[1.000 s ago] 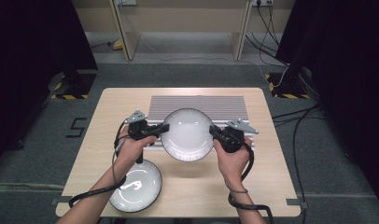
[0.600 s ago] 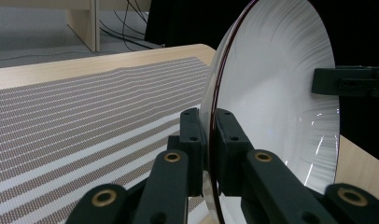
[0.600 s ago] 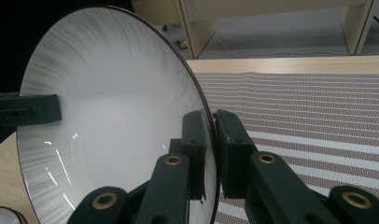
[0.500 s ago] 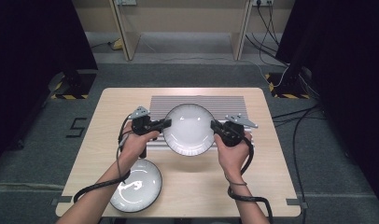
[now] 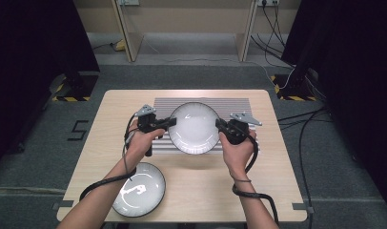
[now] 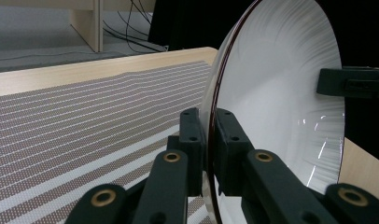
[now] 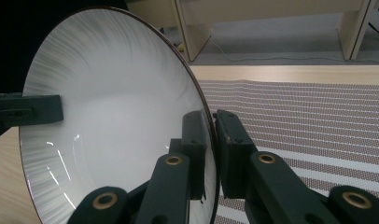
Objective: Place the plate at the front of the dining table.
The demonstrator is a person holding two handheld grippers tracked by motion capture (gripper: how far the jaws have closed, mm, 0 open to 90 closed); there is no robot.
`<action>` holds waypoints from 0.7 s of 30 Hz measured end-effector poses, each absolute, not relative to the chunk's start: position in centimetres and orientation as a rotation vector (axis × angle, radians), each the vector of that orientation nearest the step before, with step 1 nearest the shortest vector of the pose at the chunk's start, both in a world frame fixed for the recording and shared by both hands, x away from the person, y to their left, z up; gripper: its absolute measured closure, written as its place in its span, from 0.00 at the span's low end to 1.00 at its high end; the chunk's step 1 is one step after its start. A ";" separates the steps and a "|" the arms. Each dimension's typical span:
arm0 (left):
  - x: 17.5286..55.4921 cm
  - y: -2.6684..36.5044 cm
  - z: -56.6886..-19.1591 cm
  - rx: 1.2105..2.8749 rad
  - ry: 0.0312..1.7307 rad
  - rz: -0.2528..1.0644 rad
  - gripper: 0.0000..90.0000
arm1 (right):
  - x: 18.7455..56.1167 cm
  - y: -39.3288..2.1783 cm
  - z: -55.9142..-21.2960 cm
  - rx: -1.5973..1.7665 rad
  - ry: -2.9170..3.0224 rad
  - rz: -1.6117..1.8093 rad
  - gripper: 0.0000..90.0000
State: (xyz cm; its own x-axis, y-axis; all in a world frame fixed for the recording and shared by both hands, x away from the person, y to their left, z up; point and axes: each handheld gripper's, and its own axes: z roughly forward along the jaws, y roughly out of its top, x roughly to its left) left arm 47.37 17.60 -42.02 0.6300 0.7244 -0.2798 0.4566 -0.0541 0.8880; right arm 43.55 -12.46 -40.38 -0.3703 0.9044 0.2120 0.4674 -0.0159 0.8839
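In the high view, at lower left, a second bowl (image 5: 138, 189) is sitting on the bare table (image 5: 206, 186), near its front edge and well apart from the work. Just above it, left of centre, the left gripper (image 5: 170, 122) is clamping its jaws on the left rim of the bowl (image 5: 194, 127). The left gripper view is showing the same grip: the two pads are pressing the dark rim from both sides, with the bowl (image 6: 281, 107) standing on edge to the right of the jaws.

The bowl is hanging at the frame's centre, over the striped mat (image 5: 234, 106), its open face turned up toward the camera. It seems to be clear of the mat, though the angle is leaving that unsure.

Right of centre, the right gripper (image 5: 220, 126) is gripping the opposite rim, jaws closed on it likewise. So the bowl is lying straight between the two grippers, each equally near, and any lowering is depending on both hands moving together. Nothing is standing on the mat beneath.
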 end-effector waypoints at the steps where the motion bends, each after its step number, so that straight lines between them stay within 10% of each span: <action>1: 47.6 17.6 -42.1 1.694 0.978 0.287 0.91 | 43.8 -12.4 -40.4 1.426 1.837 1.359 0.92; 21: 52.2 16.4 -44.3 1.700 1.073 0.249 0.90 | 48.3 -12.9 -42.2 1.470 1.842 1.313 0.92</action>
